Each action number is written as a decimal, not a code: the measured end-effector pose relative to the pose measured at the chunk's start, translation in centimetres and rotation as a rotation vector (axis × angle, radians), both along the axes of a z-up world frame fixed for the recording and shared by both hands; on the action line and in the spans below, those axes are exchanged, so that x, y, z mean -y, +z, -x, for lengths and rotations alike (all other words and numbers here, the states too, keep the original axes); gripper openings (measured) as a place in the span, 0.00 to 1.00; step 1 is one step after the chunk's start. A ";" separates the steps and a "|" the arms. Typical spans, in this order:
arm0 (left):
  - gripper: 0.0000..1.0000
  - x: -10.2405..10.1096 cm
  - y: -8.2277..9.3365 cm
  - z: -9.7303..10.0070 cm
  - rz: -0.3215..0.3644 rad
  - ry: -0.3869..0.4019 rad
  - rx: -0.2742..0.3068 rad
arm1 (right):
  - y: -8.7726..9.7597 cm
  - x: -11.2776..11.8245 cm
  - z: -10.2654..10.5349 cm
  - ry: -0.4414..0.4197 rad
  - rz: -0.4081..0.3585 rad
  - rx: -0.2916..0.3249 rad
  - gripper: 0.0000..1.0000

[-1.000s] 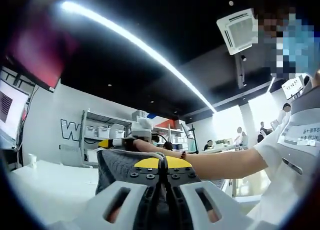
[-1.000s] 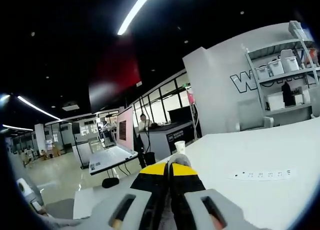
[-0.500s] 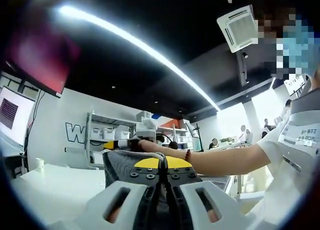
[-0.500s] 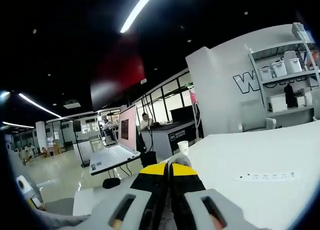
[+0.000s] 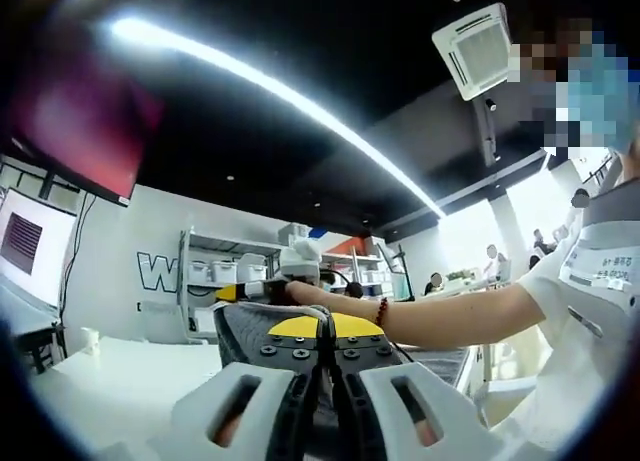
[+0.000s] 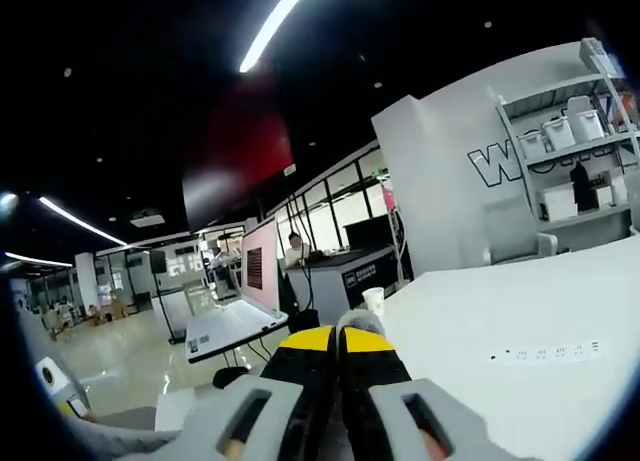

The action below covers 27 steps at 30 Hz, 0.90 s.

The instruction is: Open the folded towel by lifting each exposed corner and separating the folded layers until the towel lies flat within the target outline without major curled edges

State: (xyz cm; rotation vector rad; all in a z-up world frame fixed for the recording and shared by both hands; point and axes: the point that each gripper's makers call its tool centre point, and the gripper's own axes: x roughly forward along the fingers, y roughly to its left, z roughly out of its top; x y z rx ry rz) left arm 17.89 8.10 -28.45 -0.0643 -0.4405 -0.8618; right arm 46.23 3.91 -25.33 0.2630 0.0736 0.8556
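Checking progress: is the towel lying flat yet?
No. The towel hangs lifted, pinched in the shut left tool and, further along, in the right tool, above the table.

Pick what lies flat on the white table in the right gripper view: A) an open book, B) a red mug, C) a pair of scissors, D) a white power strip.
D: a long white power strip with a row of sockets lies on the white table, right of the right claw.

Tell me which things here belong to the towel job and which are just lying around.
Job: grey towel, pinched in the left gripper and the right gripper.
Lying about: paper cup, power strip, shelf bins, white table.
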 end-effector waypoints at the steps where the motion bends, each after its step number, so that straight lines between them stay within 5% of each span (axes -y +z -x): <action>1: 0.00 -0.1 0.1 -0.1 -0.002 0.000 0.000 | 0.1 0.0 -0.2 -0.003 -0.008 -0.002 0.00; 27: 0.00 -4.7 -0.5 0.1 -0.076 0.114 0.026 | -0.5 -4.3 -0.2 0.039 0.012 0.015 0.00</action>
